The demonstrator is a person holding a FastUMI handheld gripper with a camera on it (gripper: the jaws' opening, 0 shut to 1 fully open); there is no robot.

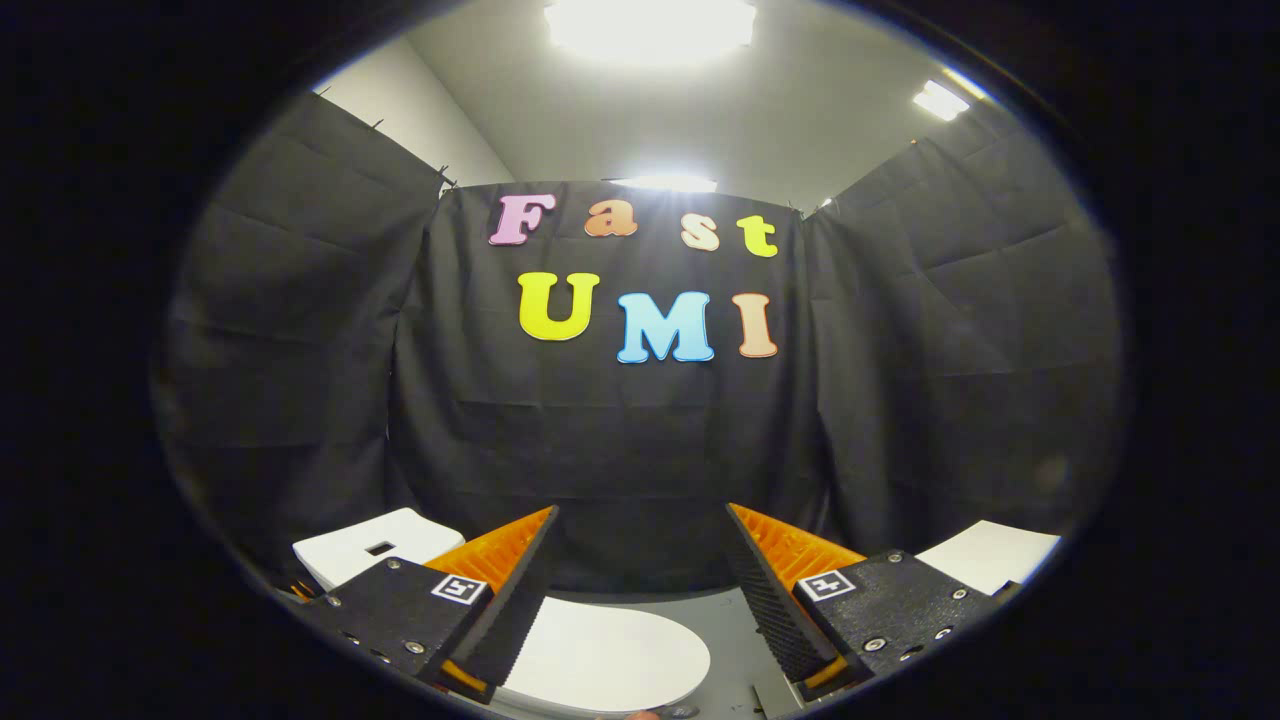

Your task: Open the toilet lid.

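Note:
A white oval toilet lid (600, 655) lies flat and closed below me, partly under my left finger and reaching into the gap between the two fingers. My gripper (642, 525) hangs above it, open, with nothing between its fingers. The fingers point toward the booth's back wall, and there is air between their tips and the lid.
A white box-like object with a small dark slot (375, 545) sits to the left of the left finger. Another white flat surface (990, 555) shows beyond the right finger. A grey floor (735, 640) lies beside the lid. Black cloth walls close in on three sides.

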